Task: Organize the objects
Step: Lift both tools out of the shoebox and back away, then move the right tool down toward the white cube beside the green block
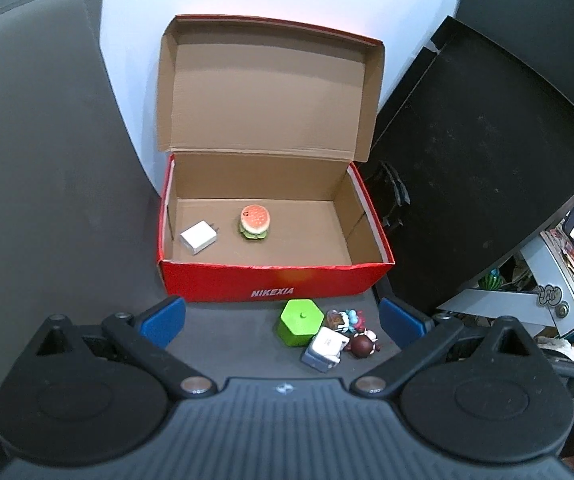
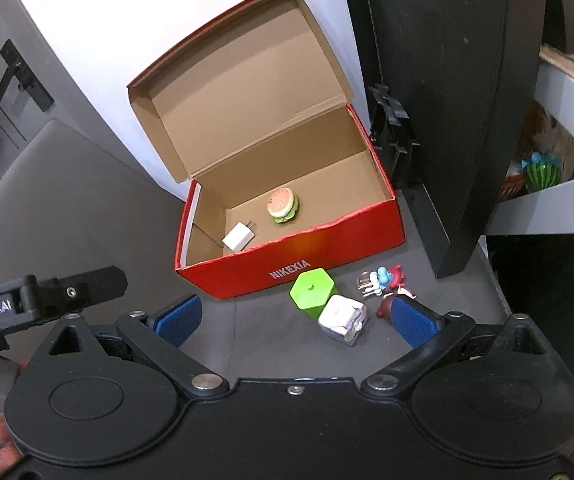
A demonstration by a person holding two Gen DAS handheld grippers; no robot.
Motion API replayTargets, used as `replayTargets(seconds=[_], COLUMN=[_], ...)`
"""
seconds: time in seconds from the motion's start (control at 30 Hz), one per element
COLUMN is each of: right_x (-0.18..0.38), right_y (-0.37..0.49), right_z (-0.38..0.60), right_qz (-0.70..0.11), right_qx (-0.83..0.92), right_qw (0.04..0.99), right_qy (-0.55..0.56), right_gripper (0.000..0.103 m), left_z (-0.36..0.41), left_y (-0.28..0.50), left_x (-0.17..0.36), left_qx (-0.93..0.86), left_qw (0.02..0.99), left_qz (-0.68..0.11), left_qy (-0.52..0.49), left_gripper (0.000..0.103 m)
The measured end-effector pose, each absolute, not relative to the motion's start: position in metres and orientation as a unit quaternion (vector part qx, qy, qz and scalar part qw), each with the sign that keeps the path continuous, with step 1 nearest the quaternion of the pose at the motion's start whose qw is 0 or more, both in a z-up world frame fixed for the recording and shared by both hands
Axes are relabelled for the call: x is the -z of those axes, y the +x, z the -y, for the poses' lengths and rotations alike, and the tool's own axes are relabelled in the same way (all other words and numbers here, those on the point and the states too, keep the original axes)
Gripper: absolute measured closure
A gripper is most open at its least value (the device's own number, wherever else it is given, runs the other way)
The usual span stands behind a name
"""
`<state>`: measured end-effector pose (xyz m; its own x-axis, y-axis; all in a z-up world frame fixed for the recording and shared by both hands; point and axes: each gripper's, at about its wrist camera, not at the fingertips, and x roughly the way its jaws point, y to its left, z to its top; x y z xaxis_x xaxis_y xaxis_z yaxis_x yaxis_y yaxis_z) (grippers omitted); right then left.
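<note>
Sorting: loose items go into the red shoebox (image 1: 275, 282), by my reading; two are in, four appear to wait outside; neither tool holds anything
Shoebox: one; lid folded back upright against the white wall; sits on a grey surface
Inside shoebox: one white charger plug (image 1: 198, 237) near its left wall; one burger toy (image 1: 254, 222) just right of the plug, apart from it
In front of shoebox: one green hexagonal container (image 1: 300, 320) close to the front wall; one white boxy gadget (image 1: 326, 349) touching the container's near side; one blue-and-red figurine (image 2: 383, 280) and one brown figurine (image 1: 363, 345) further right
Left gripper (image 1: 283, 320): blue pads spread wide, empty, hovering before the shoebox front
Right gripper (image 2: 295, 316): blue pads spread wide, empty; the cluster lies between them
Next move, judged: lower one tool over the green container, the easiest pick, close on its flat sides, lift clear of the gadget leaning against it
Counts: two boxed, four loose, six in all
</note>
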<state>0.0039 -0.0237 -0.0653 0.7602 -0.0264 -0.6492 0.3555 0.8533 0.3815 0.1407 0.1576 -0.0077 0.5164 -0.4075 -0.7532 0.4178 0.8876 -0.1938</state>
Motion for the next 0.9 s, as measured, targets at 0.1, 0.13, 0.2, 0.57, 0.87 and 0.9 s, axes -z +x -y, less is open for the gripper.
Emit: replayTargets(seconds=[0.1, 0.13, 0.2, 0.57, 0.87, 0.9], right_x=[0.071, 0.072, 0.076, 0.096, 0.116, 0.119], right_y=[0.007, 0.008, 0.01, 0.022, 0.035, 0.037], right_z=[0.025, 0.026, 0.026, 0.035, 0.044, 0.045], right_qz=[-0.329, -0.328, -0.329, -0.33, -0.338, -0.339], right_qx=[0.109, 0.109, 0.11, 0.126, 0.148, 0.152], right_qw=[0.902, 0.901, 0.9, 0.89, 0.876, 0.874], right_qy=[0.257, 0.26, 0.265, 0.289, 0.311, 0.314], right_gripper=[0.004, 0.005, 0.005, 0.013, 0.015, 0.016], left_z=[-0.155, -0.154, -0.152, -0.137, -0.131, -0.131], left_y=[0.145, 0.148, 0.151, 0.167, 0.19, 0.193], left_x=[0.012, 0.014, 0.018, 0.04, 0.061, 0.063], left_qx=[0.238, 0.238, 0.238, 0.236, 0.225, 0.226], left_qw=[0.869, 0.868, 0.865, 0.855, 0.843, 0.843], left_qz=[-0.433, -0.436, -0.441, -0.463, -0.488, -0.489], left_qy=[0.006, 0.005, 0.002, -0.001, -0.012, -0.012], left_gripper=[0.001, 0.001, 0.001, 0.003, 0.003, 0.003])
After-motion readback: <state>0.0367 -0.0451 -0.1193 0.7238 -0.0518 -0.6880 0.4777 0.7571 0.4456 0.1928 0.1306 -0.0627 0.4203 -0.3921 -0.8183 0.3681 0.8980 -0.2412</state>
